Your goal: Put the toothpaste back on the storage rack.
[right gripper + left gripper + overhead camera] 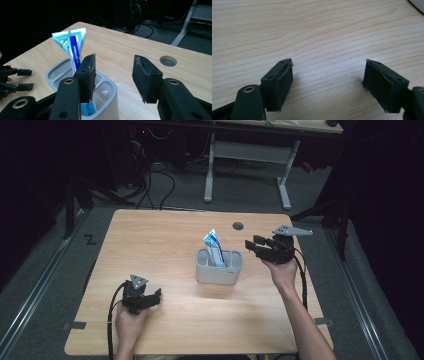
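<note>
One soft, light toothpaste tube [214, 248] upright in holder [219, 271]; grip crimped top; right hand-held gripper [252, 245] beside holder, half-open, empty.

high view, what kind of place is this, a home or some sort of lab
Most likely a lab or recording workspace, not a home. The light wooden table stands on grey carpet between metal floor rails, black cables trail under a white-legged desk behind, and dark curtains surround it.
</note>
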Demonstrator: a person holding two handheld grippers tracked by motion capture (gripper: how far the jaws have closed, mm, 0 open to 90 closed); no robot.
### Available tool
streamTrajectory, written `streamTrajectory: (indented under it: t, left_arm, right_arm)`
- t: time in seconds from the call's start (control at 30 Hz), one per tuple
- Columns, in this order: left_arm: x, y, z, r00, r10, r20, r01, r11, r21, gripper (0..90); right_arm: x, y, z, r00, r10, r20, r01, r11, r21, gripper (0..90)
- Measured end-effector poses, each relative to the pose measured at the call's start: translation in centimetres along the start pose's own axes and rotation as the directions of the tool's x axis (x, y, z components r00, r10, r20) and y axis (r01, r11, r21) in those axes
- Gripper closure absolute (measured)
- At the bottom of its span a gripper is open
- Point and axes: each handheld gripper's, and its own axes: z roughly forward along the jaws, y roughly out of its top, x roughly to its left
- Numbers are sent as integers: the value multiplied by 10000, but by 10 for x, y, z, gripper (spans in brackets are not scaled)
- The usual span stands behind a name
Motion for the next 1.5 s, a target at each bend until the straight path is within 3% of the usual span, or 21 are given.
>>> streamTrajectory:
  t: [1.5]
  left_arm:
    - [0, 0, 0, 10000, -2, -1, 2, 10000, -2, 241]
  right_arm:
    - [-28, -31, -47, 9956, 669, 657, -636, 9967, -504, 524]
